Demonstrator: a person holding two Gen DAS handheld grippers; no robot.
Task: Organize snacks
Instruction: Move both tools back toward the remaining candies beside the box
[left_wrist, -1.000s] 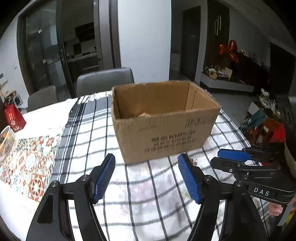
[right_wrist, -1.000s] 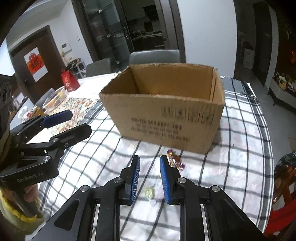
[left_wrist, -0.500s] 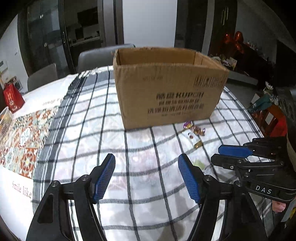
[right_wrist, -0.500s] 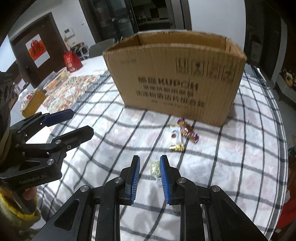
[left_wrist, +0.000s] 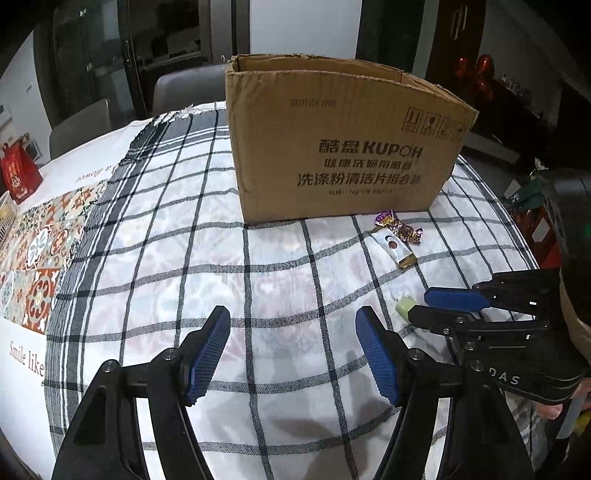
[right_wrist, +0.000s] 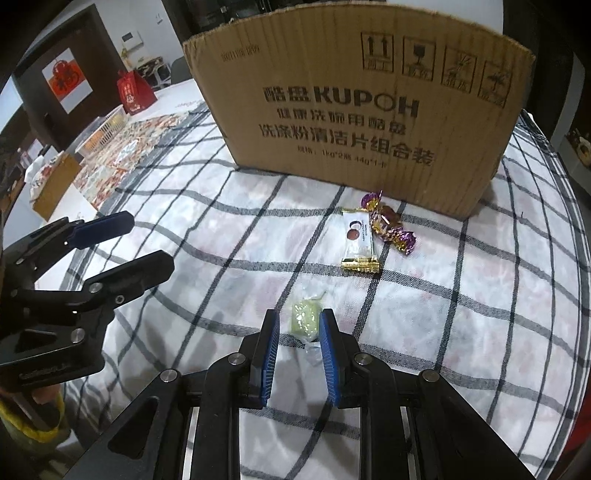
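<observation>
**Right claw low over the green candy, left claw wide and empty**

Left gripper (left_wrist: 292, 349), seen from its own camera, has its blue ribbed pads spread wide with only the black-and-white checked tablecloth (left_wrist: 258, 258) between them; it grasps nothing. Beyond it stands the open brown cardboard box with printed text (left_wrist: 343, 147). At the foot of the box, to the right, lie a purple-and-gold wrapped candy (left_wrist: 400, 227) and a white sachet with gold end (left_wrist: 393, 245), touching each other. Nearer, at the right, the small pale green candy in clear wrap (left_wrist: 404, 305) sits just at the tips of the right gripper (left_wrist: 424, 304).

From the right wrist camera, the right gripper (right_wrist: 297, 339) has its jaws set narrow, almost closed. The green candy (right_wrist: 304, 319) lies on the cloth between the two tips and slightly ahead of them; the pads do not press it. The sachet (right_wrist: 358, 242) and the purple candy (right_wrist: 388, 225) lie further ahead, near the box (right_wrist: 351, 110). The left gripper (right_wrist: 122, 243) is at the far left, released.
</observation>
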